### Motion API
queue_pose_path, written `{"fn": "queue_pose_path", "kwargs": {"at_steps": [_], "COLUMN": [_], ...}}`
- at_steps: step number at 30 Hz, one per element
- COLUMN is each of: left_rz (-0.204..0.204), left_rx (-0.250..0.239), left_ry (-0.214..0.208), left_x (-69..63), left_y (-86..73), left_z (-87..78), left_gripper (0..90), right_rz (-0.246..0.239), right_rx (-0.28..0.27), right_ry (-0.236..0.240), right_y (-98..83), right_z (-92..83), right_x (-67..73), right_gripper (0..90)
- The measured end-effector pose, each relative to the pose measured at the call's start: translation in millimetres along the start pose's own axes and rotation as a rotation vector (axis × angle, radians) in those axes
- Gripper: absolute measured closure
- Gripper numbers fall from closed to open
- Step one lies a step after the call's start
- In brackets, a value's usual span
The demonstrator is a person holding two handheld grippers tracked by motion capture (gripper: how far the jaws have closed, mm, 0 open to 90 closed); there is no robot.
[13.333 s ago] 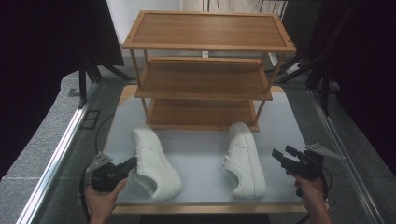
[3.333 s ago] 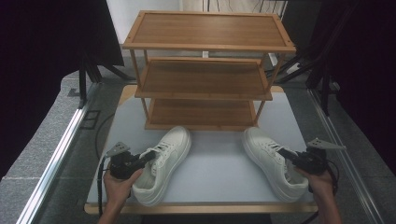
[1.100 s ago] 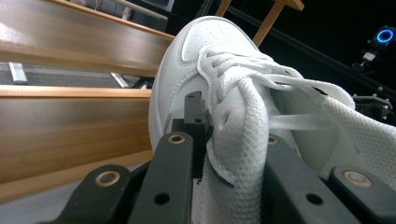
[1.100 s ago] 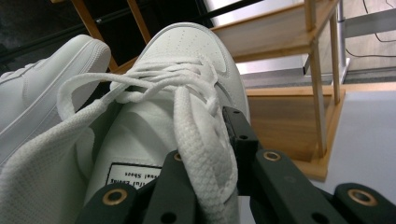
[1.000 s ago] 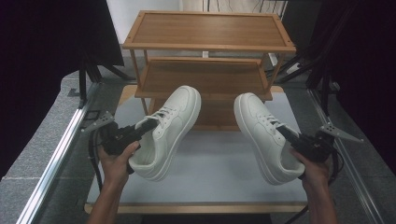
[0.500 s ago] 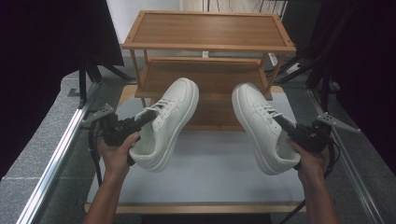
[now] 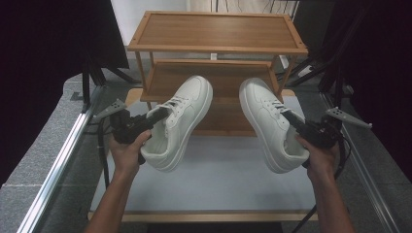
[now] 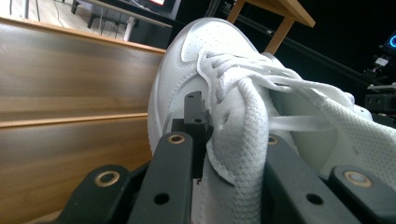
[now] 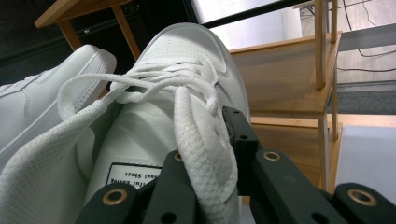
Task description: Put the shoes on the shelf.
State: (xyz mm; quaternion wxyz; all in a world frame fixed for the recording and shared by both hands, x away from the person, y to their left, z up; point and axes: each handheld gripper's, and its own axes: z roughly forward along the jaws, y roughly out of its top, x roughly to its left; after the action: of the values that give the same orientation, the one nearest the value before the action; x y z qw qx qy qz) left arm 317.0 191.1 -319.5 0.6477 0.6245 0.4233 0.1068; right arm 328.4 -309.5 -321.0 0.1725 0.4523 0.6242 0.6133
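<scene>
With both white sneakers off the counter (image 7: 214, 179) and carried in the air, the step in hand looks like the transfer toward the wooden shoe rack (image 7: 218, 46) — the pick-up is done, the placing not yet. The left gripper (image 7: 154, 116) has its fingers (image 8: 175, 163) clamped on the side wall of the left sneaker (image 7: 182, 121) beside the laces; in the left gripper view the collar edge and a lace are pinched between the two black fingers, and the toe points away from them toward the rack's boards. The right gripper (image 7: 291, 119) mirrors this: its fingers (image 9: 240, 135) are clamped on the opening edge of the right sneaker (image 7: 272, 124), the padded rim squeezed between them, the toe beyond the fingertips and aimed at the shelves. Seen from above, each shoe hangs tilted, toe forward and raised, heel low beside the person's hand, and the two toes sit in front of the middle shelf (image 7: 214, 80), near it but, as far as I can tell, not resting on it. The pair stay apart from each other, one ahead of each set of fingers. The next move, I judge, calls for pushing both shoes farther ahead of the fingers and levelling them so that the soles come flat onto a shelf — clearing its front edge and the side posts — and only then parting the fingers and drawing back. A pinch on a soft rim may let a shoe swing, so a slow approach seems wise.
</scene>
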Motion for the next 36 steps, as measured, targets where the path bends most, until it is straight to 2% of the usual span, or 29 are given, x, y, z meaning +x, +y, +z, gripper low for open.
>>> {"fn": "queue_pose_path", "kwargs": {"at_steps": [3, 8, 12, 24, 28, 29, 34, 36], "left_rz": [0.008, 0.014, -0.007, -0.008, -0.031, -0.045, -0.058, -0.058], "left_rx": [-0.008, -0.004, -0.009, -0.023, -0.031, -0.04, -0.045, -0.043], "left_ry": [-0.002, -0.011, -0.035, -0.012, -0.011, -0.025, -0.035, -0.023], "left_x": [-1.1, -2.3, -0.2, -3.6, -2.6, -1.2, -0.2, -0.3], "left_y": [5.4, 10.3, 13.4, 24.0, 27.4, 28.4, 30.4, 32.3], "left_z": [7.2, 15.3, 23.8, 41.0, 50.0, 54.8, 62.4, 66.3], "left_gripper": [82.1, 82.1, 82.0, 81.9, 81.8, 81.6, 81.6, 81.6], "right_rz": [0.018, 0.02, 0.025, 0.03, 0.033, 0.042, 0.046, 0.046], "right_rx": [-0.006, -0.009, -0.01, -0.015, -0.016, -0.018, -0.02, -0.018], "right_ry": [-0.003, -0.015, -0.027, -0.061, -0.079, -0.087, -0.092, -0.094], "right_y": [5.7, 10.2, 14.7, 26.9, 31.0, 32.9, 36.2, 38.6], "right_z": [5.9, 12.5, 20.6, 37.2, 44.8, 48.8, 55.9, 60.7], "right_x": [1.3, 2.3, 4.1, 6.3, 6.8, 7.5, 9.2, 11.0], "right_gripper": [84.1, 84.1, 84.1, 84.0, 84.0, 83.8, 83.8, 83.8]}}
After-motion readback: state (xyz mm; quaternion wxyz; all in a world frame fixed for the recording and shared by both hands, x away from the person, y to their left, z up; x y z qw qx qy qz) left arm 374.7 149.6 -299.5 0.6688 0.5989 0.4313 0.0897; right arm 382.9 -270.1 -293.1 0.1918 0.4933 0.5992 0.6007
